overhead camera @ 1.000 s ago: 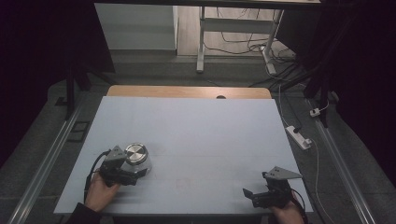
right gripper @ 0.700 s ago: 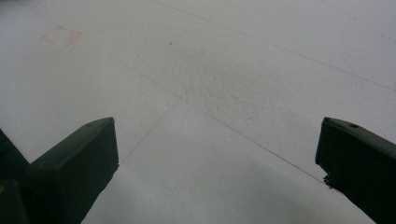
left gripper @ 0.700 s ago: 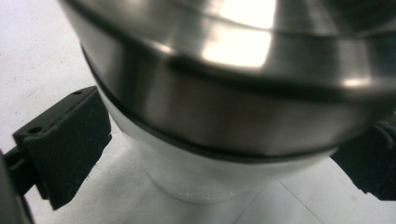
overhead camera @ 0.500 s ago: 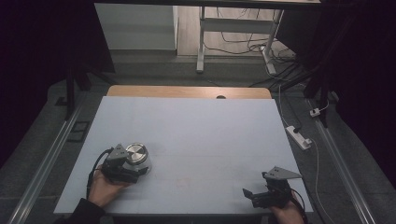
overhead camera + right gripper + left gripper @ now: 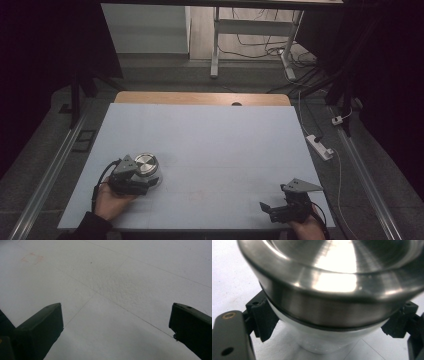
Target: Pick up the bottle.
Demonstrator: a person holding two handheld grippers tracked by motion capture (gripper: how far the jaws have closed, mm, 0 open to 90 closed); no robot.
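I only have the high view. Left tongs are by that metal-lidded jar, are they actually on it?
Observer: Yes. In the left gripper view both pads press the jar's white body, just under the steel lid; the jaws have just been closing.
Operator: Grip on the lid or below?
Observer: Below the lid's rim, on the body.
Operator: Right tongs holding anything?
Observer: No. The right tongs stand wide open over bare table.

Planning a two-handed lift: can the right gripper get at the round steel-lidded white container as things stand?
Probably yes: the pale table between the right gripper and the round steel-lidded white container is bare, and its jaws are open. The left gripper already clamps the container's near side.
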